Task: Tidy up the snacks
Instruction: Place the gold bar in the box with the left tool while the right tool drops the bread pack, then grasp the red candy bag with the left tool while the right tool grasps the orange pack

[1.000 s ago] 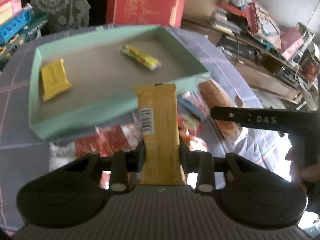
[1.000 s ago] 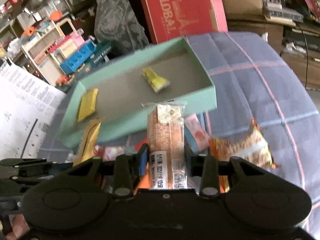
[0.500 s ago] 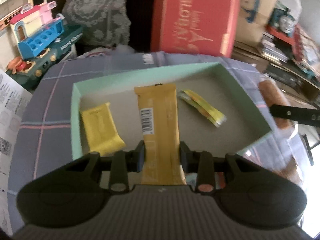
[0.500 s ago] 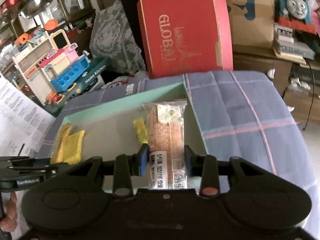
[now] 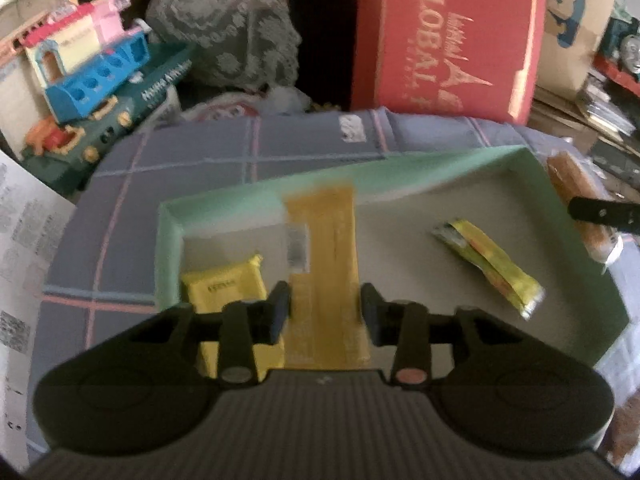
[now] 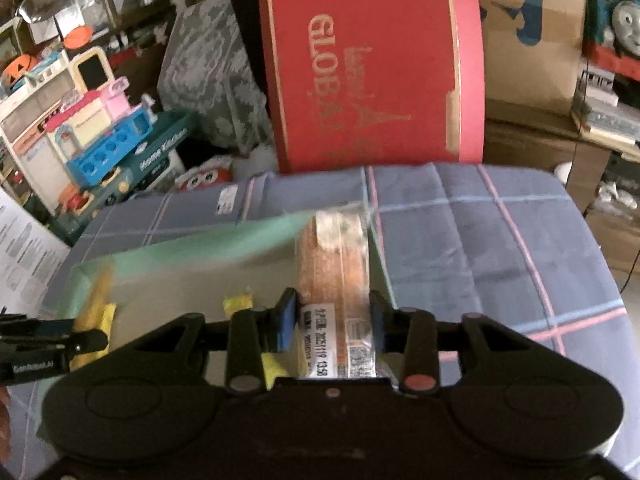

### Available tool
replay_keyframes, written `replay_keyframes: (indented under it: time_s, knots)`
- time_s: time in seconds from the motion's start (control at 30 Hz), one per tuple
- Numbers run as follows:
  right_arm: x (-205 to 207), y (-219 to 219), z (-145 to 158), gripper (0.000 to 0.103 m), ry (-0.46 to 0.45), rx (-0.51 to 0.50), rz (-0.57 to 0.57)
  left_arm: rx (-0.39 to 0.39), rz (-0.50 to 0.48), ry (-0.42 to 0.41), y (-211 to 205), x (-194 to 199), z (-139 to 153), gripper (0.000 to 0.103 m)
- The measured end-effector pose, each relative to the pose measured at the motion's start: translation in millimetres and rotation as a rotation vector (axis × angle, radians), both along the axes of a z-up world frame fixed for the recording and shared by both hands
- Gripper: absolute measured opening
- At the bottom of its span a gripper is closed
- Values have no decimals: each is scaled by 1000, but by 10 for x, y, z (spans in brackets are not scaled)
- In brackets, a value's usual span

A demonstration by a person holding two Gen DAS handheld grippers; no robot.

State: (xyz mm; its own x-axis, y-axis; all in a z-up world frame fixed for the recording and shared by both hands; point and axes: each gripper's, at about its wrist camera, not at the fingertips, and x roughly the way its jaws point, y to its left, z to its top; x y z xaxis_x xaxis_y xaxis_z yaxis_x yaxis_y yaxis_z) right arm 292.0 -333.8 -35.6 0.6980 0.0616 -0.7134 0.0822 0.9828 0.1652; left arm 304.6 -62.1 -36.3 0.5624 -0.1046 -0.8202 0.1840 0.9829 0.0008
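Note:
A mint-green tray [image 5: 168, 236] lies on the checked cloth. In the left wrist view my left gripper [image 5: 323, 312] hangs over the tray's left half; the mustard-yellow bar [image 5: 324, 264] sits between its fingers, with small gaps at both pads. A yellow pack [image 5: 224, 292] and a yellow-green bar [image 5: 492, 264] lie in the tray. In the right wrist view my right gripper [image 6: 332, 320] is shut on a clear-wrapped orange biscuit pack [image 6: 334, 272] above the tray's right end [image 6: 224, 244]. That pack shows at the left view's right edge [image 5: 572, 184].
A red GLOBAL box [image 6: 372, 64] stands behind the table. A toy kitchen set [image 6: 100, 136] and printed paper [image 6: 24, 256] are at the left. Cardboard boxes [image 6: 536, 32] and clutter fill the right background. Checked cloth [image 6: 500, 248] lies right of the tray.
Both grippers moved forward from the snack pile to over the tray. The left gripper's fingers have spread slightly away from the mustard-yellow bar. The right gripper still holds its pack.

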Motion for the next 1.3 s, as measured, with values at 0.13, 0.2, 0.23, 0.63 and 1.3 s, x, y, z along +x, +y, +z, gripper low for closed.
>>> replay_keyframes:
  time_s: [0.13, 0.2, 0.23, 0.63, 1.3]
  knots:
    - [-44, -9, 16, 90, -42, 27, -26, 24, 30, -28, -15, -21, 3, 84]
    - [-80, -15, 26, 92, -38, 36, -21, 29, 35, -25, -27, -52, -10, 91]
    - [-108, -14, 34, 97, -37, 36, -22, 30, 35, -23, -33, -67, -11, 91]
    - [-616, 29, 217, 103, -28, 48, -1, -14, -16, -9, -128, -644, 166, 101]
    - [-2179, 288, -94, 103, 121, 172, 30, -22, -170, 103, -87, -2323, -55, 103]
